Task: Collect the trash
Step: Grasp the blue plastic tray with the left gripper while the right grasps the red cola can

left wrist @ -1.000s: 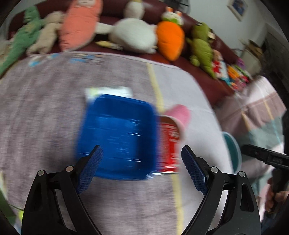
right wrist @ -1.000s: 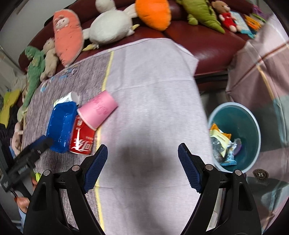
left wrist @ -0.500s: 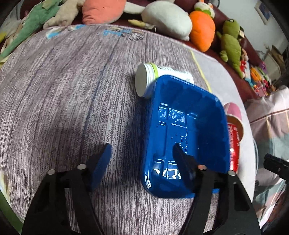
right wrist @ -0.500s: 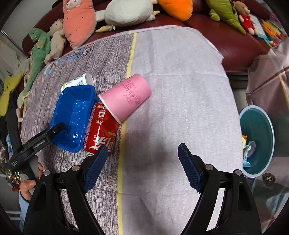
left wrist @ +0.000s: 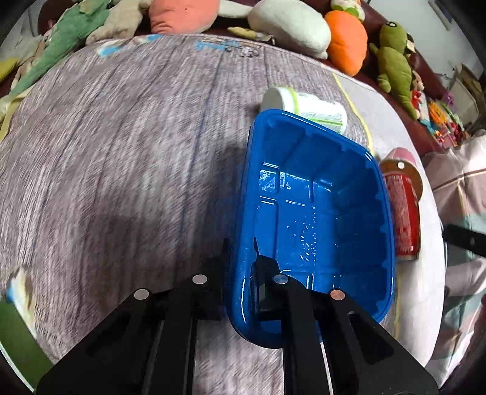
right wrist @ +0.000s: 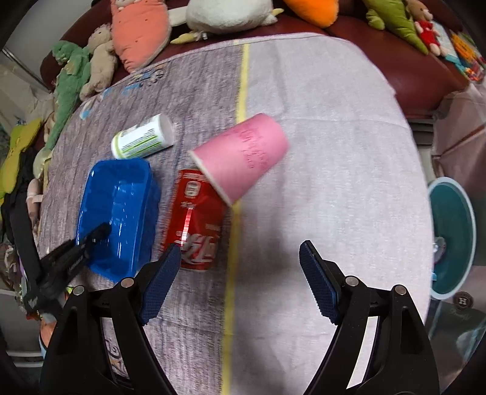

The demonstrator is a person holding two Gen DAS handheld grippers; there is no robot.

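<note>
A blue plastic tray (left wrist: 319,218) lies on the grey tablecloth; it also shows in the right wrist view (right wrist: 118,209). My left gripper (left wrist: 241,252) is shut on the tray's near left wall, one finger outside and one inside. A red cola can (right wrist: 196,218) lies on its side right of the tray, with a pink paper cup (right wrist: 243,158) tipped over against its far end. A white bottle with a green label (right wrist: 142,139) lies behind the tray. My right gripper (right wrist: 240,279) is open and empty, just in front of the can.
A teal trash bin (right wrist: 452,237) stands on the floor off the table's right edge. Plush toys (left wrist: 291,27) line the dark red sofa behind the table. A yellow stripe (right wrist: 235,188) runs down the tablecloth.
My left gripper moved onto the tray's near left wall and shut on it. My right gripper moved left, toward the can and the pink cup.
</note>
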